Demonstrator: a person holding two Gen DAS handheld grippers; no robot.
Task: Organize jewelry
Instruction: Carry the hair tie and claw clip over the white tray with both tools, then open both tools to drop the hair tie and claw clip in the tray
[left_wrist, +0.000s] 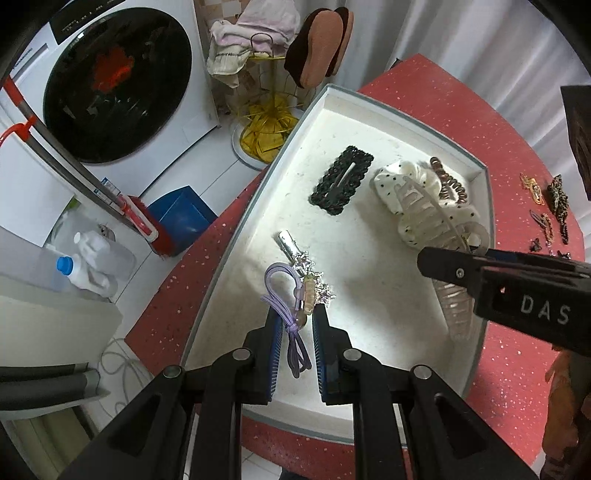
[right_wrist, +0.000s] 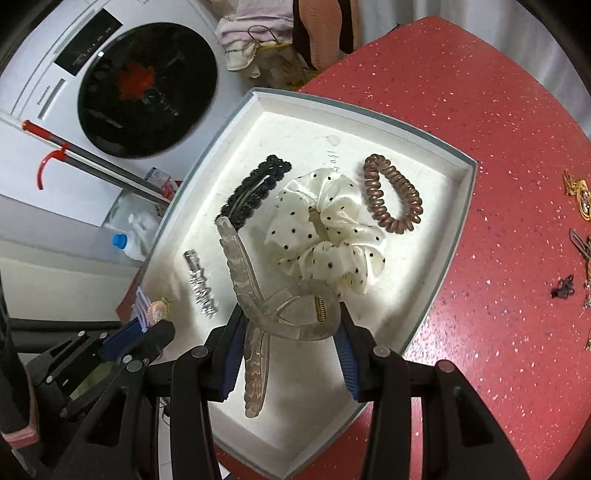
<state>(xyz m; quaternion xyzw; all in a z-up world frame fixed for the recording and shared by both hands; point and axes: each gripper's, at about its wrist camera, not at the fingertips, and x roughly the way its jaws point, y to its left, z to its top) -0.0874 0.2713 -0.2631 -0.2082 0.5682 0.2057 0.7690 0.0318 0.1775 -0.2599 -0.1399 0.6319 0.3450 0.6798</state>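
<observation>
A white tray (left_wrist: 258, 177) (right_wrist: 461, 192) lies on a red table. My left gripper (left_wrist: 297, 325) (right_wrist: 147, 332) is shut on a purple hair tie (left_wrist: 280, 291) with a pink charm (right_wrist: 157, 310), low over the tray's near left part. Beside it on the right, my right gripper (right_wrist: 291, 332) (left_wrist: 480, 273) is shut on a clear claw clip (right_wrist: 288, 314) (left_wrist: 436, 221), its pads pressing the clip's handles. In the tray lie a black snap clip (left_wrist: 341, 181) (right_wrist: 255, 192), a white dotted scrunchie (left_wrist: 391, 184) (right_wrist: 325, 229), a brown spiral tie (left_wrist: 448, 182) (right_wrist: 391, 192) and a silver clip (left_wrist: 295, 254) (right_wrist: 201, 288).
The red speckled table (right_wrist: 480, 110) carries several loose hair pins (left_wrist: 546, 206) (right_wrist: 580, 199) to the right of the tray. Beyond the table's left edge stand a washing machine (left_wrist: 118, 81), a yellow wire rack (left_wrist: 266, 110) with cloths, and a bottle (left_wrist: 85, 273) on the floor.
</observation>
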